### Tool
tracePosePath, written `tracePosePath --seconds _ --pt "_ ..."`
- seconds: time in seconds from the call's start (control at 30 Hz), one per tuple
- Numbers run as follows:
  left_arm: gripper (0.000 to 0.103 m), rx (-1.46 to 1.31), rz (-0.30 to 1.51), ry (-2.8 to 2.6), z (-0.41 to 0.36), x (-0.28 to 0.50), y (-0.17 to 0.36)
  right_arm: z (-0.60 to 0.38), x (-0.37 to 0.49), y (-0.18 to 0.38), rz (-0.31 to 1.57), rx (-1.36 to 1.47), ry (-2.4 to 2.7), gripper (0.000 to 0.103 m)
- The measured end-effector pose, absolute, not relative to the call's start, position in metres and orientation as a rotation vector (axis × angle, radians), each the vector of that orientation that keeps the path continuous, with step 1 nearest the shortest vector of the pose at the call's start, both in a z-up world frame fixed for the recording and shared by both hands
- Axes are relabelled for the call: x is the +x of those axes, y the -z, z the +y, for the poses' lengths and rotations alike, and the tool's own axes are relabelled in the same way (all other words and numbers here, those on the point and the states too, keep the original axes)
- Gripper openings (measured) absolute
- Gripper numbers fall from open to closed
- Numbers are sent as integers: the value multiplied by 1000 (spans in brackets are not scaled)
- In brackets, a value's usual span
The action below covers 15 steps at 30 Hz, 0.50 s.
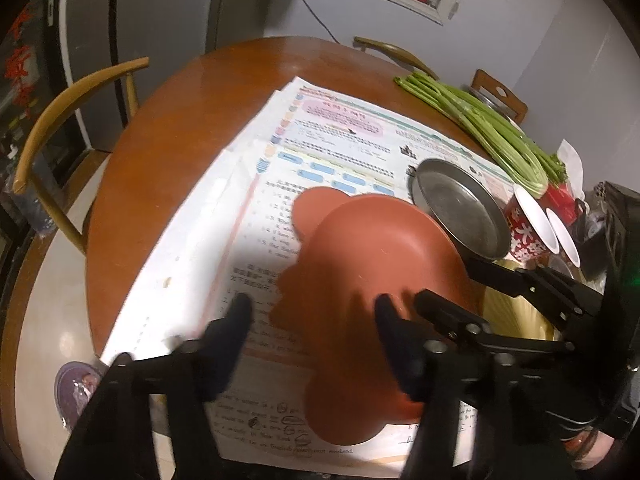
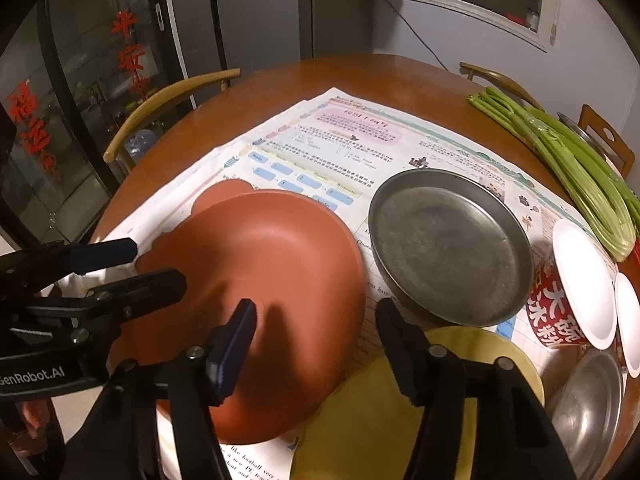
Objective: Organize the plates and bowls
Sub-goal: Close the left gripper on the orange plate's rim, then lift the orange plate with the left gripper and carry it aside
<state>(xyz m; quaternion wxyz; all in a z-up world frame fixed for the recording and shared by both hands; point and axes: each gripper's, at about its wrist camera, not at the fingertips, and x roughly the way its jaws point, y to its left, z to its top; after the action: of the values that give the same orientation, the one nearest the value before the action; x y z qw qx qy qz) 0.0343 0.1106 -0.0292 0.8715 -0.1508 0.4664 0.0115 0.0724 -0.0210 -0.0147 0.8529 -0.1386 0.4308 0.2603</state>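
Red plate (image 2: 260, 248) sat on the papers (image 2: 360, 136), mid-table (image 2: 320, 76). Right gripper (image 2: 314, 312) was pinched on its 4 o'clock rim. Left gripper (image 1: 312, 308) straddled the 9 o'clock rim; couldn't tell whether the pads pressed. Steel plate (image 2: 448, 248) was just beside the red rim at 3 o'clock, yellow plate (image 2: 360, 408) tucked under it at 5. Paper bowl (image 2: 576, 300) and celery (image 2: 568, 160) crowded the right edge. Open room: bare papers at 12, bare wood beyond to the far edge.

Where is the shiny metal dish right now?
In the right wrist view the metal dish sits on the newspaper, right of the red-brown plate, beside the red paper bowl.
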Motion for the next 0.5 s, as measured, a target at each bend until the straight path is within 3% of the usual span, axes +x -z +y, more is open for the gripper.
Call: tracePosePath --seconds 0.5 --pt "50 -325 929 -55 124 37 18 -15 68 2 896 -241 -590 56"
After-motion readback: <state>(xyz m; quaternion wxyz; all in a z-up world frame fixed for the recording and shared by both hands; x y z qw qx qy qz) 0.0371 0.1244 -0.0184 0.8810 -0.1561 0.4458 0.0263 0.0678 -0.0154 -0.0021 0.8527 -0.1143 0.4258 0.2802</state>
